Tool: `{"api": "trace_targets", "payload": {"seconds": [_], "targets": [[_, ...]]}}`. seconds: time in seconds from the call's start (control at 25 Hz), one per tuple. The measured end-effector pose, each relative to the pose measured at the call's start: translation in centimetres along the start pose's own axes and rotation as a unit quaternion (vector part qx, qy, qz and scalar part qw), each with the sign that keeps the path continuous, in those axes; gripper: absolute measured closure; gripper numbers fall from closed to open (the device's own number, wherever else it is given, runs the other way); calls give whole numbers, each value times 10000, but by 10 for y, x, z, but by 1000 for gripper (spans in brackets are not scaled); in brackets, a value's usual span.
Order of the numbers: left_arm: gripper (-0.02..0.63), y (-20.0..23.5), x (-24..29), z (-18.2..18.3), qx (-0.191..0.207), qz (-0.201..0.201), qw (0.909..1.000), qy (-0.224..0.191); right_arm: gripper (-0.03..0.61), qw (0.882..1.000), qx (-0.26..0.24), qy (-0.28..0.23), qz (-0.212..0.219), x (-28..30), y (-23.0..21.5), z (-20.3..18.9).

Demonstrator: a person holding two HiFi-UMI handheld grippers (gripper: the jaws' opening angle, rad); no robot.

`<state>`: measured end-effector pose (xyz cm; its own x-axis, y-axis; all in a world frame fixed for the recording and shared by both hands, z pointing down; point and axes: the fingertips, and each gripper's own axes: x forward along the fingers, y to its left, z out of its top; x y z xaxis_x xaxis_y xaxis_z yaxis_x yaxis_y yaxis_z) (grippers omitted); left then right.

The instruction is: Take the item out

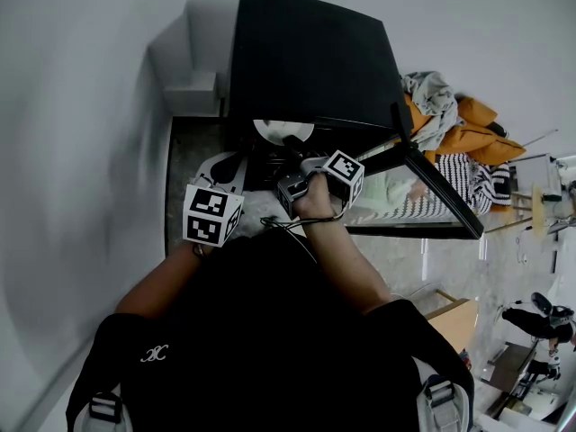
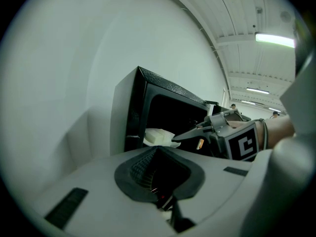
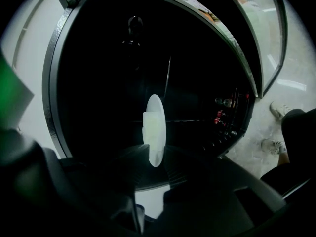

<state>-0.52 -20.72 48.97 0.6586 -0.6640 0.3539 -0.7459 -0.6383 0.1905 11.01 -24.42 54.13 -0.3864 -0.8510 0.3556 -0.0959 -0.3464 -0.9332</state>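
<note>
- Head view: black boxy microwave oven [image 1: 306, 52], door open, on speckled grey counter [image 1: 184, 151]; round white plate [image 1: 274, 130] just inside its mouth; right gripper [image 1: 290, 142] at the plate.
- Left gripper view: left gripper [image 2: 158, 174] apart from the oven, jaws together, empty; plate bears a pale block [image 2: 155, 134].
- Right gripper view: jaws clamped on the plate's rim, seen edge-on; best drawn out level and straight.

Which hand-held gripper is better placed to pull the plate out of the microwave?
Right. The right hand-held gripper reaches into the open microwave, jaws closed on the rim of the plate; the left hand-held gripper sits outside, holding nothing.
</note>
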Motion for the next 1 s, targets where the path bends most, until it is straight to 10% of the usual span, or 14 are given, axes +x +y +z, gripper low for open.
{"api": "trace_targets", "payload": {"seconds": [1.0], "targets": [[606, 13, -5, -5, 4, 146, 9998, 115, 545, 9999, 111, 60, 49, 24, -4, 0]]}}
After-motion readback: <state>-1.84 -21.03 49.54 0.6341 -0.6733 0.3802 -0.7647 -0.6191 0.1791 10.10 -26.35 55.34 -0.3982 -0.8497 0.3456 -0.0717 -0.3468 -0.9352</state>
